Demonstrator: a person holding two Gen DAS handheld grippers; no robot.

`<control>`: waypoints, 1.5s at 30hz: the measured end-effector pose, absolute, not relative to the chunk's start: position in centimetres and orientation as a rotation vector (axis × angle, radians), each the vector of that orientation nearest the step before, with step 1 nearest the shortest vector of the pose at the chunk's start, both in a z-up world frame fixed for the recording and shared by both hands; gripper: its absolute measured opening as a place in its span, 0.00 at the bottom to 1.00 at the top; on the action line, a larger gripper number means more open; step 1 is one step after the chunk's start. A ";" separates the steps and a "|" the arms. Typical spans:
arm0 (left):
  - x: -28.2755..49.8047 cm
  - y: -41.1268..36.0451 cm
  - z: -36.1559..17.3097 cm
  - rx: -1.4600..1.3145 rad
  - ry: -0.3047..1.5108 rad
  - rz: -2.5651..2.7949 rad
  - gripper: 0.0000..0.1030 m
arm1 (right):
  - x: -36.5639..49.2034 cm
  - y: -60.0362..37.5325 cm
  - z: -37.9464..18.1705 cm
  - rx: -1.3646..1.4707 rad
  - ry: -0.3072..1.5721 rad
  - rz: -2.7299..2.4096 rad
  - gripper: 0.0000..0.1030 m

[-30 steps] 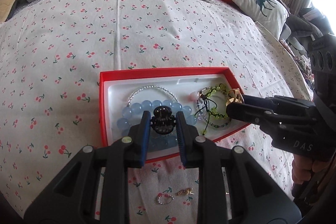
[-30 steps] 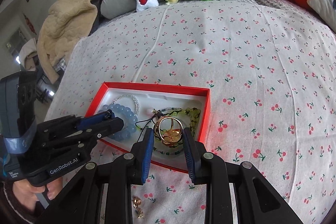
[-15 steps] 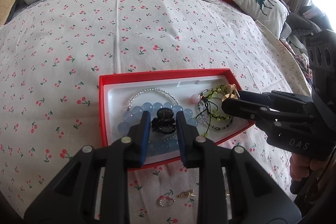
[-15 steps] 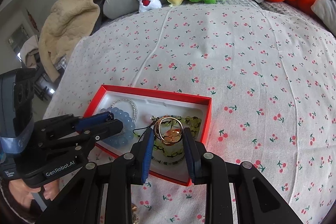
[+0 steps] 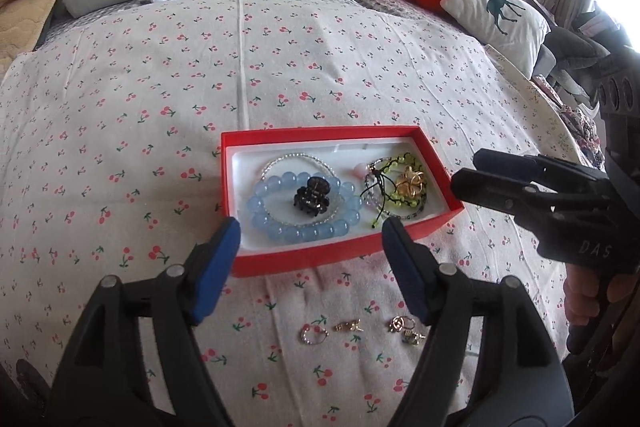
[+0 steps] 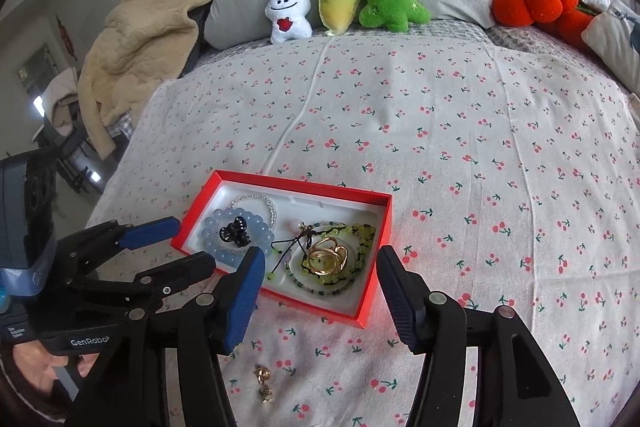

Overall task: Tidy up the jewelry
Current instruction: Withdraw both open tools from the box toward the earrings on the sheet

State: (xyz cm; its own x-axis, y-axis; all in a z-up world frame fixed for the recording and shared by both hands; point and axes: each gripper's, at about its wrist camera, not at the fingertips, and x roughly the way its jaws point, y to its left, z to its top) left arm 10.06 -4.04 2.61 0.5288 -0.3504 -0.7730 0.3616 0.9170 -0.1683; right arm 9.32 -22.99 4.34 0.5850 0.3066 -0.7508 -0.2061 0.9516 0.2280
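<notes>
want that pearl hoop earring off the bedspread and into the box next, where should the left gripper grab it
Take the pearl hoop earring across its thin ring, coming straight down from above with the left gripper. It lies flat on the bedspread with nothing to get under, so a side approach would probably push it. The gold earring lies close on its right; keep the fingers clear.

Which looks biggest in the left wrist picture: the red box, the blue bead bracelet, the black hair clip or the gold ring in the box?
Largest to smallest, as they look:
1. red box
2. blue bead bracelet
3. black hair clip and gold ring: these look about alike, so no ranking between them.
</notes>
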 end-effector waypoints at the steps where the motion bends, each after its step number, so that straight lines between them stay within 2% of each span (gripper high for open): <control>1: 9.7 -3.9 2.6 0.015 0.922 -0.419 0.75 | 8.9 -23.1 4.5 0.118 0.897 0.294 0.58; 6: 7.6 -3.7 2.8 0.035 0.940 -0.381 0.84 | 6.8 -23.7 5.1 0.113 0.906 0.257 0.71; 12: 5.6 -3.1 2.5 0.050 0.979 -0.336 0.88 | 4.4 -24.2 5.4 0.117 0.924 0.223 0.81; 30: 1.3 -0.5 -0.6 0.122 1.110 -0.271 0.88 | 0.1 -24.0 2.1 0.109 1.106 0.099 0.81; 41: 1.5 0.1 -4.1 0.164 1.169 -0.250 0.88 | 0.1 -21.8 -2.1 0.044 1.230 0.117 0.81; 43: 1.5 0.1 -4.2 0.180 1.158 -0.246 0.92 | 0.2 -21.0 -2.5 0.023 1.229 0.138 0.81; 45: 1.4 0.1 -4.7 0.196 1.156 -0.228 1.00 | 0.4 -20.2 -2.8 -0.005 1.220 0.151 0.81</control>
